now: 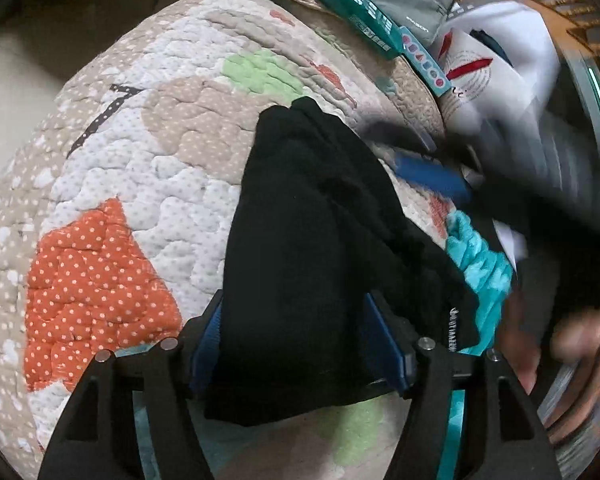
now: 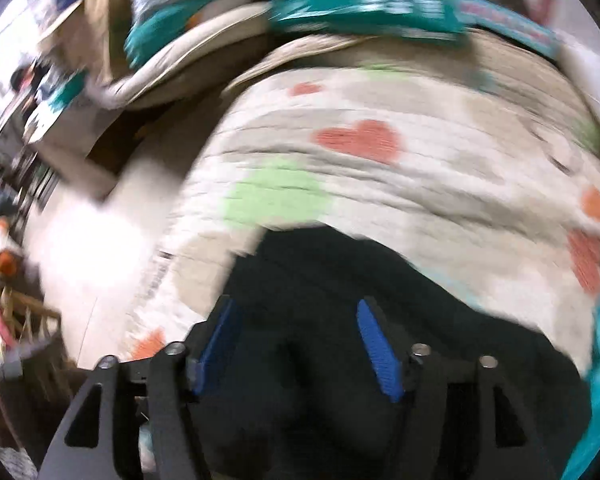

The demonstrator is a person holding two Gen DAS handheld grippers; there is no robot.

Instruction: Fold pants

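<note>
Beneath both grippers spreads a quilted blanket (image 1: 112,184) in beige and white with orange, green and dotted patches, the largest thing in sight. Ahead of the left gripper (image 1: 296,340) the black pants (image 1: 312,216) lie bunched on it, reaching forward from between the blue pads (image 1: 380,340), which stand apart with the fabric filling the gap; whether they press it I cannot tell. Just right of the pants sits a teal cloth (image 1: 480,260). Farther ahead and right lies a teal box (image 1: 352,4). Blurred in the right wrist view, the right gripper (image 2: 296,340) hangs spread over the pants (image 2: 340,280), its fingers apart.
</note>
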